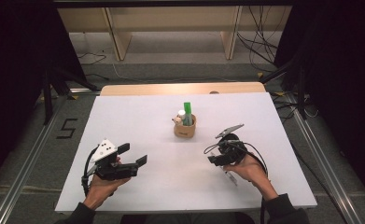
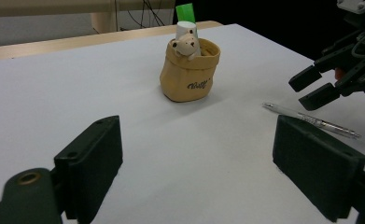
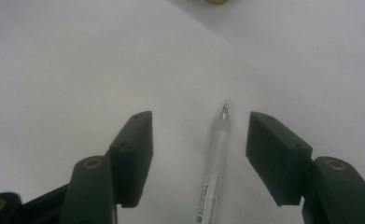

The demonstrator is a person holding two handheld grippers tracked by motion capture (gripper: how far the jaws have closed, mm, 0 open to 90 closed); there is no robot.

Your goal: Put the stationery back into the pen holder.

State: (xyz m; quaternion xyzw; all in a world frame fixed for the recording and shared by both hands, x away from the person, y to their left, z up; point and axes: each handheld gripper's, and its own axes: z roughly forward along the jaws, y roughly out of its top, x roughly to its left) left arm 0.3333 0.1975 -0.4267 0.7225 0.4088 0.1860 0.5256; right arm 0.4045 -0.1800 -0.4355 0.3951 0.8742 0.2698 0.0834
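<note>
- The right gripper [image 3: 196,158], jaws spread, is straddling the pen [image 3: 216,154], which is lying at lower centre; closing off-centre risks rolling it away.
- The left gripper [image 2: 196,168], jaws released, is hovering empty at lower left of the high view.
- Swinging the pen toward the pouch [image 2: 190,70] at upper centre could be tipping it.

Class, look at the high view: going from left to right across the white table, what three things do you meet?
left gripper → tan pen holder → right gripper

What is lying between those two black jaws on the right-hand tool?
A clear pen lies on the white table between the open right gripper jaws, untouched, in the right gripper view.
</note>
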